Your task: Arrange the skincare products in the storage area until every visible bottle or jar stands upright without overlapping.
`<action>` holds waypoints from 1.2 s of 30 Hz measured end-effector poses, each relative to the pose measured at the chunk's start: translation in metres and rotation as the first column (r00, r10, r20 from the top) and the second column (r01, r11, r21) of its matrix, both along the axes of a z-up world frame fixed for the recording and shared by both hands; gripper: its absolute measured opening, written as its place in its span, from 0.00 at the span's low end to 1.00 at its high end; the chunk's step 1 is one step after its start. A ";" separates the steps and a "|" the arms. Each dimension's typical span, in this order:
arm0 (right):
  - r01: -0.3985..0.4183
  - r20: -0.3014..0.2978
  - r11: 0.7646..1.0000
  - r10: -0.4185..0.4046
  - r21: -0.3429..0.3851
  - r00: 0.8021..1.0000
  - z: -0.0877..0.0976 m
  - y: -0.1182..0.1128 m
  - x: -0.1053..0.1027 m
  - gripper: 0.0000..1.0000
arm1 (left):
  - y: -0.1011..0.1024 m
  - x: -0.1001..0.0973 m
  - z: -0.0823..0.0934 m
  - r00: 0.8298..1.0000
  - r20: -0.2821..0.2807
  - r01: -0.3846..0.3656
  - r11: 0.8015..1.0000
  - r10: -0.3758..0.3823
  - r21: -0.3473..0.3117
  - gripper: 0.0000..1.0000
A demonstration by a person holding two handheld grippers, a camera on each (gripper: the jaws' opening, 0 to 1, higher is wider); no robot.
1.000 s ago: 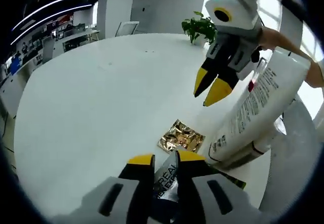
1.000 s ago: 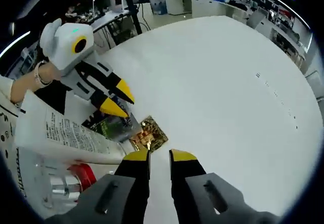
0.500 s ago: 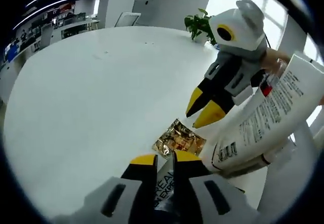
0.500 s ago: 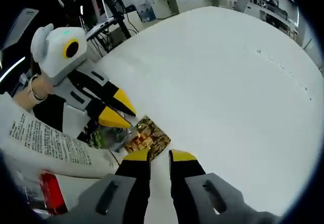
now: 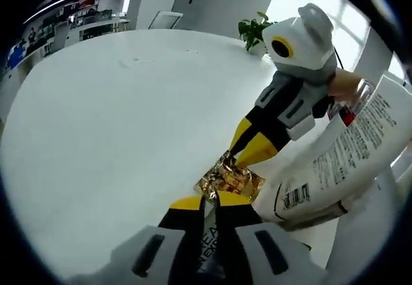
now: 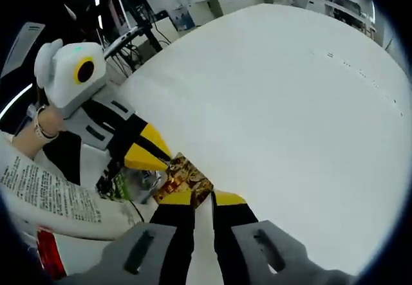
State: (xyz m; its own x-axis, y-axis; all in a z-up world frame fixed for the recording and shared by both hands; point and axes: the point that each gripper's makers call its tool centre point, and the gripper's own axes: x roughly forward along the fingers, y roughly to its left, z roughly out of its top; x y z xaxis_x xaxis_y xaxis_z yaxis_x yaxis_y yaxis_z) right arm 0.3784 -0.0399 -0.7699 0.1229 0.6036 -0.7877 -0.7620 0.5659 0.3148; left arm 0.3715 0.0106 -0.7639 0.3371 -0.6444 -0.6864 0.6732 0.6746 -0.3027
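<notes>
My left gripper (image 5: 209, 201) is shut on a silver tube (image 5: 207, 249) with dark lettering, held low between its jaws. A crumpled gold sachet (image 5: 230, 179) lies flat on the white table (image 5: 122, 124) just beyond it. My right gripper (image 5: 248, 153) comes down from the upper right, its yellow tips together on the sachet's far corner. In the right gripper view the gold sachet (image 6: 185, 173) meets my right gripper (image 6: 203, 198), whose jaws have a narrow gap. My left gripper (image 6: 151, 151) enters from the left over a silver and green pack (image 6: 127, 184). A big white tube (image 5: 341, 159) lies tilted at the right.
The big white tube (image 6: 45, 195) has a red cap (image 6: 48, 259) and leans over a white curved stand (image 5: 367, 233). A potted plant (image 5: 256, 33) stands at the table's far edge. Desks and chairs sit beyond the table. A hand (image 6: 35, 130) holds the left gripper.
My right gripper has come down onto the gold sachet and its jaws have narrowed. My left gripper has kept its hold on the silver tube and moved closer to the sachet.
</notes>
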 end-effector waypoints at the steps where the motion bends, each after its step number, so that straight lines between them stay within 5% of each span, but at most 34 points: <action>1: 0.002 -0.001 1.000 -0.002 0.005 1.000 0.000 0.000 0.000 0.09 | -0.001 0.000 0.000 1.000 0.001 0.000 1.000 0.000 -0.003 0.00; 18: 0.095 -0.096 0.987 -0.083 0.129 0.992 0.004 0.006 0.008 0.01 | -0.002 0.004 0.002 1.000 0.016 -0.014 1.000 0.013 0.009 0.00; 26: 0.074 -0.042 0.983 -0.068 0.166 0.997 0.026 0.017 -0.018 0.01 | -0.003 0.007 0.007 0.999 0.044 -0.024 1.000 0.024 -0.013 0.04; 28: 0.068 -0.028 0.982 -0.064 0.176 0.998 0.016 0.018 -0.005 0.01 | -0.002 0.011 0.011 0.997 0.059 -0.039 0.999 0.041 -0.029 0.04; 36: 0.052 0.076 0.979 -0.068 0.195 0.995 0.044 0.014 0.023 0.01 | 0.009 0.025 0.031 0.989 0.105 -0.094 0.991 0.104 -0.097 0.06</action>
